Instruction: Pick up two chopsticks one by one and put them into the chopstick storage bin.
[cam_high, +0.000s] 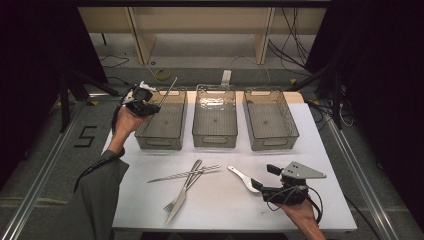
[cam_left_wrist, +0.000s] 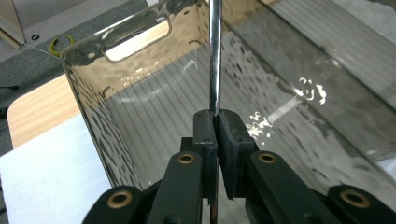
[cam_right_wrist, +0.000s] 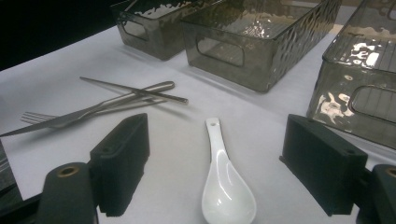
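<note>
Closest to the lens, your left gripper (cam_left_wrist: 215, 122) has its jaws clamped on a thin metal chopstick (cam_left_wrist: 214, 56), held above the left bin (cam_high: 176, 131) with its free end sticking up and out, likely so you can lower it in lengthwise. Your right gripper (cam_right_wrist: 215, 154) waits with jaws wide apart either side of the white spoon (cam_right_wrist: 226, 186), which lies flat on the surface (cam_high: 220, 210), not touching it, ready to close. Beyond it, the second chopstick (cam_high: 184, 173), knife (cam_high: 181, 197) and fork (cam_high: 175, 200) lie crossed in a heap, with the middle bin (cam_high: 215, 135) and right bin (cam_high: 272, 136) apparently meant for sorting.
</note>
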